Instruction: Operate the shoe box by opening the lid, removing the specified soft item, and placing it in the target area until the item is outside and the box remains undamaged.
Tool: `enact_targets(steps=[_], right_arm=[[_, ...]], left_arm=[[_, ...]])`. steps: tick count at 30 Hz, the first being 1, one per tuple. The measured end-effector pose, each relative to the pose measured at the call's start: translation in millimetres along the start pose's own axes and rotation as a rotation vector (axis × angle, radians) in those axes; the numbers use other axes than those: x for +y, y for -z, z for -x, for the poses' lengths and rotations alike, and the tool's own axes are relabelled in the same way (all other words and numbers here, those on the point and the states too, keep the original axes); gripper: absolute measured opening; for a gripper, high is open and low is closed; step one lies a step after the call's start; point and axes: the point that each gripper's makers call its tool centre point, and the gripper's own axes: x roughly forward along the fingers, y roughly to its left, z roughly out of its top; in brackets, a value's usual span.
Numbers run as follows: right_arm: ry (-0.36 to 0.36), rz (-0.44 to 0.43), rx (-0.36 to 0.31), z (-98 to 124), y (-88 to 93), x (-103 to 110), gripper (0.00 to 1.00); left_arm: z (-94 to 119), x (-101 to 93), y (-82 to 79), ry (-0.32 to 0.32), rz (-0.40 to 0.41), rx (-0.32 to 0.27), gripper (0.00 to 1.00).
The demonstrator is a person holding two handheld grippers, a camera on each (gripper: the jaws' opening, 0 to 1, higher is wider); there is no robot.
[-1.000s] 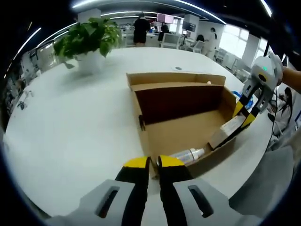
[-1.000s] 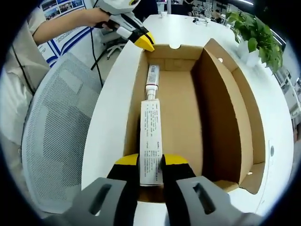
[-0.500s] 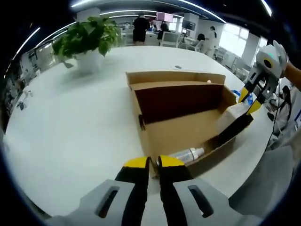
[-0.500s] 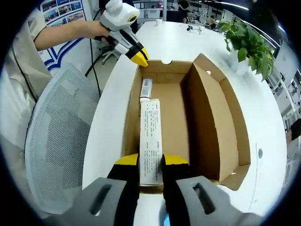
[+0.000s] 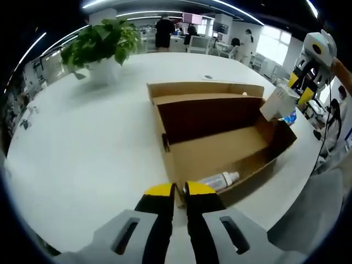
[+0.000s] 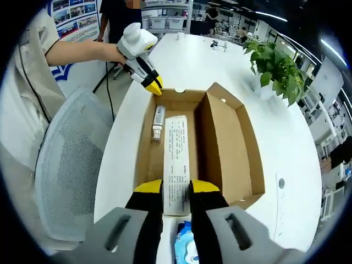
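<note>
The brown shoe box [image 5: 220,148] lies open on the white table, its lid [image 5: 206,91] standing up along the far side. My left gripper [image 5: 180,191] is shut on the rim of the box's near end wall; in the right gripper view it [image 6: 154,87] sits at the box's [image 6: 190,137] far end. My right gripper [image 6: 176,190] is shut on a long white carton [image 6: 177,162] and holds it above the box. From the left gripper view, that gripper [image 5: 303,82] and its carton [image 5: 278,102] hang over the box's right end. A white tube [image 5: 218,180] [image 6: 158,123] lies inside the box.
A potted plant [image 5: 104,47] [image 6: 278,66] stands on the round white table [image 5: 82,143]. A mesh chair [image 6: 66,170] is at the table's edge beside a person's arm [image 6: 77,52]. A blue packet [image 6: 184,247] lies under my right gripper.
My right gripper has lifted the white carton up and out of the box, well above its rim. The left gripper and the box have stayed put.
</note>
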Motion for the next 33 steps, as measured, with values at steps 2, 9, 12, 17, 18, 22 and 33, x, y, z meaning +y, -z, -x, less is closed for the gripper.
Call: enact_targets(steps=[2,9,12,17,18,22,33], right_arm=[[0.009,0.003,-0.002,7,0.4,-2,0.15],[0.036,0.014,-0.01,29,5.6,-9,0.15],[0.052,0.014,-0.013,40,9.0,-14,0.15],[0.098,-0.001,-0.021,59,17.4,-27,0.15],[0.102,-0.002,-0.02,61,19.2,-28,0.15],[0.126,-0.006,-0.022,73,27.6,-35,0.15],[0.178,-0.02,-0.004,102,58.8,-51,0.15]], left_arm=[[0,0.2,0.1,-0.001,-0.002,0.001,0.05],[0,-0.2,0.5,-0.005,-0.003,0.005,0.05],[0,-0.2,0.6,-0.005,-0.002,0.007,0.05],[0,-0.6,0.4,-0.006,-0.004,0.013,0.05],[0,-0.7,0.3,-0.006,-0.006,0.015,0.05],[0,-0.7,0.4,-0.003,-0.002,0.019,0.05],[0,-0.9,0.3,-0.001,-0.001,0.026,0.05]])
